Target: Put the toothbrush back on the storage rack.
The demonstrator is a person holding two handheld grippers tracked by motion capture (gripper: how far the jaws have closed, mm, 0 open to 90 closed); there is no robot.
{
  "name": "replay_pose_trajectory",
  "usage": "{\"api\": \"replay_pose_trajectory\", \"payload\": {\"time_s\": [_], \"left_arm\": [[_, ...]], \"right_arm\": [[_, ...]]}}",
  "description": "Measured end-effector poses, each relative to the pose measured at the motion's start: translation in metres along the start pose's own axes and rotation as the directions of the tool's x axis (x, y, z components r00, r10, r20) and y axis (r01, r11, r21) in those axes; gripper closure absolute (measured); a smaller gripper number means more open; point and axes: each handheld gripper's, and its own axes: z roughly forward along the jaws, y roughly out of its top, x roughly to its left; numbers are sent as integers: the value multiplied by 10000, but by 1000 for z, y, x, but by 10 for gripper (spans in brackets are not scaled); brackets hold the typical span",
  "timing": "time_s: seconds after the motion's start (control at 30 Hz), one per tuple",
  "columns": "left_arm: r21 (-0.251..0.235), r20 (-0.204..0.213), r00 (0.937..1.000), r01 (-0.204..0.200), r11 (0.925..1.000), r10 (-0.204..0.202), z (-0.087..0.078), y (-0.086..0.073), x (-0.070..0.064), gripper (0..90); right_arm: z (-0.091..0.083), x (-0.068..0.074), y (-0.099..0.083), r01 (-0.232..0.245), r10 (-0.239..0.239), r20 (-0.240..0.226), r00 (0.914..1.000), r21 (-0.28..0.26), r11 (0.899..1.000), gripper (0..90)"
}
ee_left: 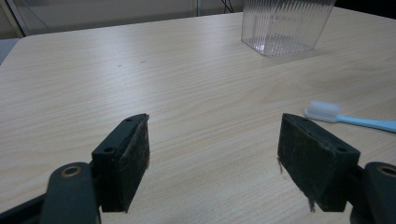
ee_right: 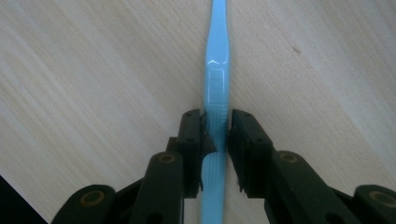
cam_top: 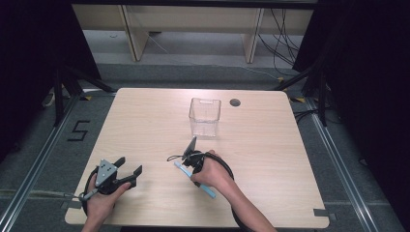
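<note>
Pale wood-grain laminate covers the table [cam_top: 145, 125], matt, with rounded corners and a dark round cable hole [cam_top: 235, 102] near the far edge. Light blue plastic toothbrush [ee_right: 216, 84] lies flat on it, near the front middle; handle slim, glossy, waisted, ribbed where it is gripped. White bristle head is soft-looking and oblong in the left gripper view, at the handle's end.

Right gripper [ee_right: 216, 135]: jaws pressed in on the ribbed part of the toothbrush handle from both sides, black pads flat against it. Handle runs straight between the jaws, along the gripper's own line. In the high view the person's right hand [cam_top: 210, 174] wraps this gripper just in front of the box.

Left gripper [ee_left: 212, 144]: jaws spread wide, nothing between them, only bare table beyond. Pads are black, rectangular, rough-faced, frayed at the edges. It sits low over the table near the front left, well apart from the toothbrush.

Clear plastic box [cam_top: 205, 117]: square, open-topped, finely ribbed walls, upright on the table beyond the right gripper, near the hole.
</note>
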Motion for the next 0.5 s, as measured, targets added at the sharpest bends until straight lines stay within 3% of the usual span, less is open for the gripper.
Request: {"api": "replay_pose_trajectory", "payload": {"time_s": [0.03,0.23,0.47,0.5], "left_arm": [[1,2,10000,-7,10000,7,0,0,0,247],[-15,-9,10000,-23,10000,23,0,0,0,247],[-25,-21,10000,-29,10000,29,0,0,0,247],[-66,-14,10000,-16,10000,16,1,0,0,248]], "right_arm": [[1,2,1,-303,303,-215,9993,-6,9995,749],[1,3,3,-7,8,-63,10000,45,10000,762],[2,10,5,-171,156,481,9987,323,9993,788],[0,12,6,-309,299,331,9990,316,9990,789]]}}
